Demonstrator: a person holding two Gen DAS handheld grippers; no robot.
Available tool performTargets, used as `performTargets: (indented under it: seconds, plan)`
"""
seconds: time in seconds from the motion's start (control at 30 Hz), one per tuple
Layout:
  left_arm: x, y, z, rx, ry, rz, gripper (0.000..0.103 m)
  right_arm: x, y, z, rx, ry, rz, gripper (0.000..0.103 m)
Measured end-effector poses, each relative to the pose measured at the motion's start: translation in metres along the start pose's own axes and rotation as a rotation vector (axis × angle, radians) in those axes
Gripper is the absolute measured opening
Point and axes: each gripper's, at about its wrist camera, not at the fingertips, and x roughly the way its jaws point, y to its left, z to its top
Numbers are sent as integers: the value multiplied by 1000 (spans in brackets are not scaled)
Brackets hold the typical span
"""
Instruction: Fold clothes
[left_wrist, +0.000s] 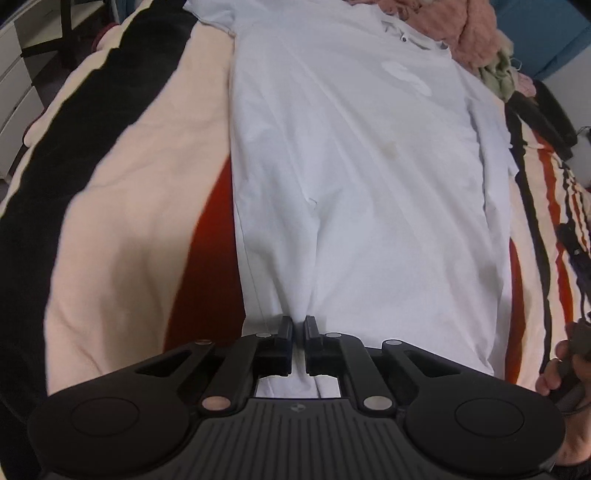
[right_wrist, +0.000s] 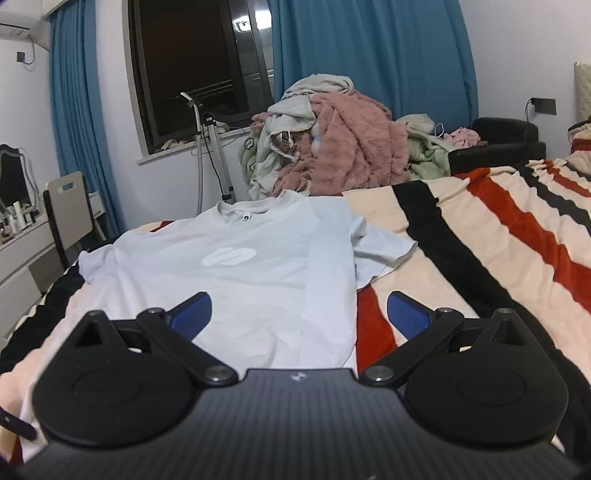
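A white T-shirt (left_wrist: 362, 177) lies flat, front up, on the striped blanket (left_wrist: 129, 206), collar at the far end. My left gripper (left_wrist: 298, 326) is shut on the shirt's near hem, and the cloth puckers into its fingers. In the right wrist view the same T-shirt (right_wrist: 240, 266) shows with a pale logo on the chest. My right gripper (right_wrist: 299, 314) is open above the shirt's near right edge, its blue pads (right_wrist: 408, 314) spread wide and holding nothing.
A heap of pink and green clothes (right_wrist: 343, 155) sits at the far end of the bed. A black chair (right_wrist: 506, 140) stands at the right, a desk and chair (right_wrist: 66, 214) at the left. The striped blanket (right_wrist: 498, 240) stretches to the right.
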Motion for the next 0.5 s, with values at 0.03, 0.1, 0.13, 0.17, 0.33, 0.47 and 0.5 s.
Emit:
performTargets:
  seconds: [0.03,0.1,0.13,0.17,0.33,0.47,0.5]
  plan:
    - [-4,3,0,-4,0,6,2,1,0,0,4,2,0,103]
    - [-9,7,1,-15,1,22,2,2,-1,1,13,6,-1,103]
    - [-11,9,1,-20,2,32,1,2,-2,1,18,7,0,103]
    - [-13,11,2,-25,1,43,1,2,-3,1,24,8,1,103]
    - [-11,13,4,47,41,189,1,2,-2,1,23,9,5,103]
    - [-5,14,9,127,81,290,1,1,-2,1,19,5,0,103]
    - [-5,13,10,138,91,301,1,1,-3,2,20,2,-1,103]
